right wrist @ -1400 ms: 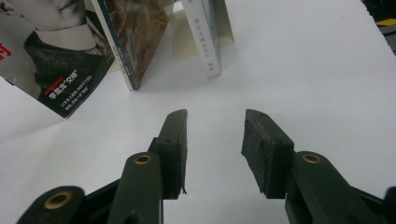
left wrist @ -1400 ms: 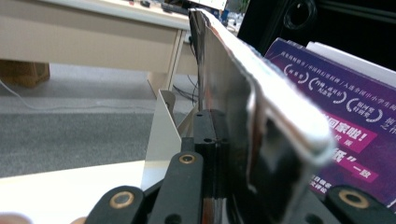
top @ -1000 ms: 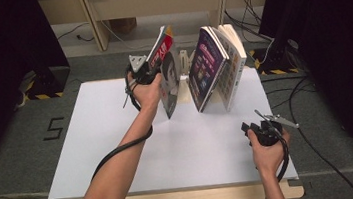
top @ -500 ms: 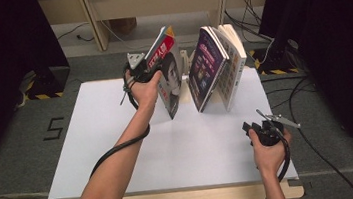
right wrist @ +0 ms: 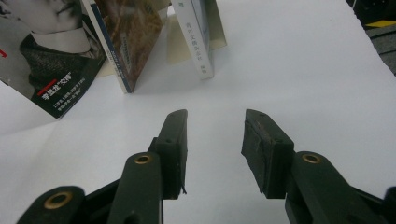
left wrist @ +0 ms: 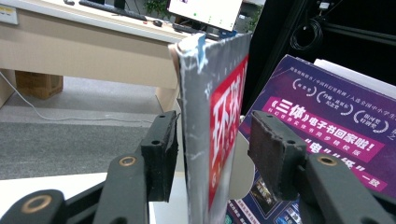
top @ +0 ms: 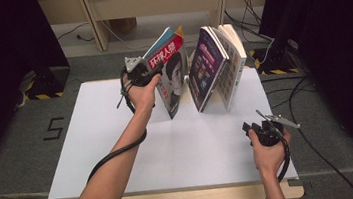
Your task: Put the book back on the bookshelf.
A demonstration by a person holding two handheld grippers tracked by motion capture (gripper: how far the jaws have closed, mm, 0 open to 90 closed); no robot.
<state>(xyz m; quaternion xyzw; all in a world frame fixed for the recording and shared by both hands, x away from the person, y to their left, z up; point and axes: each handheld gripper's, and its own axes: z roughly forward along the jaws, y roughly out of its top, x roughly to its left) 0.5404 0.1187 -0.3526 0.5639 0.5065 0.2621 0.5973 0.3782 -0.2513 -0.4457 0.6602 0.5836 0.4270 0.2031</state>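
The left tool (top: 157,70) sits at the upper edge of a magazine (top: 171,75) with a red title band and a portrait on its cover, which stands on edge, leaning, near the far middle of the white counter (top: 120,151). Its jaws have just been opening: in the left gripper view the magazine's (left wrist: 205,126) worn grey spine edge rises between the two black pads (left wrist: 161,158), with a visible gap on either side, so the tool (left wrist: 212,156) is released and no longer pinches it. Just beside the magazine, toward the right, a purple-covered book (top: 208,65) leans against a pale book (top: 233,65), both upright on the counter. The right tool (top: 263,130) is held near the counter's near right corner, well apart from the books; in the right gripper view its jaws (right wrist: 215,149) stand spread over bare white surface with nothing between them.
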